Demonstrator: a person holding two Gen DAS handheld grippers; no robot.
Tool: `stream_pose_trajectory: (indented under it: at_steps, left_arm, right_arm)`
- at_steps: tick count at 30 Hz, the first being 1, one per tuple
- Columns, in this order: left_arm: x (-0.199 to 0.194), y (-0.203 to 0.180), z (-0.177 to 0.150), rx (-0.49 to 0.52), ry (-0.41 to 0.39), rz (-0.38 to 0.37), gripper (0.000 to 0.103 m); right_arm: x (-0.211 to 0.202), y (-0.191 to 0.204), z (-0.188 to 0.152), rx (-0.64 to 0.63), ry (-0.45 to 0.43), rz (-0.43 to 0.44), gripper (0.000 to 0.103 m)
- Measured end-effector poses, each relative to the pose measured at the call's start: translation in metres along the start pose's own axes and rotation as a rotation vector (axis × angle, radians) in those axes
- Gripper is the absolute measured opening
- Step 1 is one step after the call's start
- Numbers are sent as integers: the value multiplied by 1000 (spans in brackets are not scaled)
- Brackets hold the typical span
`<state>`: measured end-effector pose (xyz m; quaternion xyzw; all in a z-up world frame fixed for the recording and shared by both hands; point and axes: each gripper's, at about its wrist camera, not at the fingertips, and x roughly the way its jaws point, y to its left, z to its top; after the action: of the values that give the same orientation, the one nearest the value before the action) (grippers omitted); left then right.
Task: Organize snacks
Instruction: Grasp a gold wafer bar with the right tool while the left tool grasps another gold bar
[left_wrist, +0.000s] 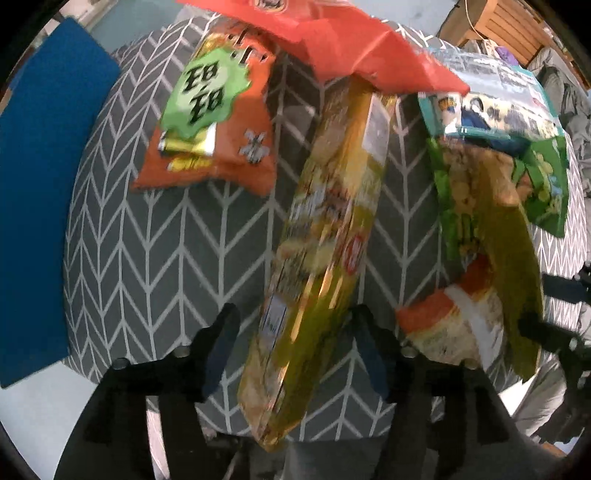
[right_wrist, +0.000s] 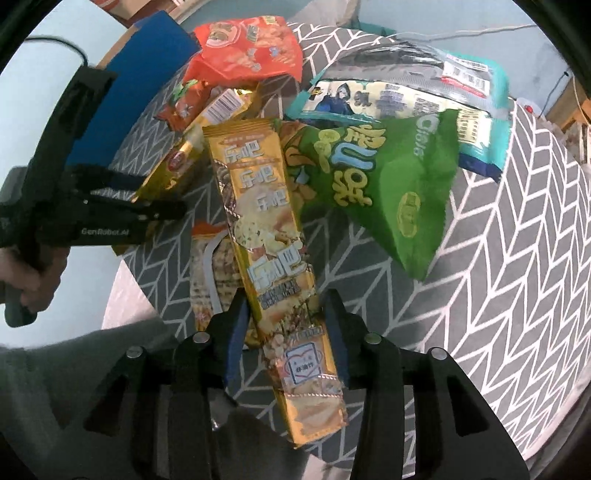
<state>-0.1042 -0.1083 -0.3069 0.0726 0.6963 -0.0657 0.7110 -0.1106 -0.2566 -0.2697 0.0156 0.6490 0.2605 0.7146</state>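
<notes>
Grey fabric with a white chevron print (right_wrist: 498, 221) covered the round surface where all the snacks were piled. The left gripper (left_wrist: 295, 350) pointed pretty much straight down with a long yellow-gold foil snack pack (left_wrist: 325, 236) sitting edge-up between its fingers; the jaws stood apart and I couldn't see either pad pressing on it, though that view was blurry. The right gripper (right_wrist: 284, 332) had a long gold cracker pack with blue lettering (right_wrist: 266, 236) between its blue-padded fingers (right_wrist: 234, 332). The left pad looked right up against the wrapper edge, the right one had a sliver of gap, so honestly couldn't call it a grip.

Further back: a green puffed chip bag (right_wrist: 399, 192) leaning on a teal-edged bag with dark artwork (right_wrist: 406, 99), a big red-orange bag (right_wrist: 247, 48), and a small orange packet with a green splash label (left_wrist: 210, 122). A flat blue mat (left_wrist: 48, 184) lay just off the left edge.
</notes>
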Motion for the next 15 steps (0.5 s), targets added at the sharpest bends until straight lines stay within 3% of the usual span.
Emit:
stream_pose_trajectory:
  at_steps: [2, 9, 12, 15]
  left_arm:
    - [3, -6, 25, 11, -4, 9, 70]
    - [6, -39, 65, 56, -16, 32, 71]
    - [1, -42, 83, 57, -28, 15, 43]
    - [1, -40, 89, 61, -21, -2, 38]
  right_arm:
    - [2, 1, 2, 1, 7, 5, 42]
    - [16, 6, 15, 19, 22, 28, 45]
    - [18, 11, 19, 6, 17, 30, 38]
    - [17, 20, 19, -34, 15, 4, 34]
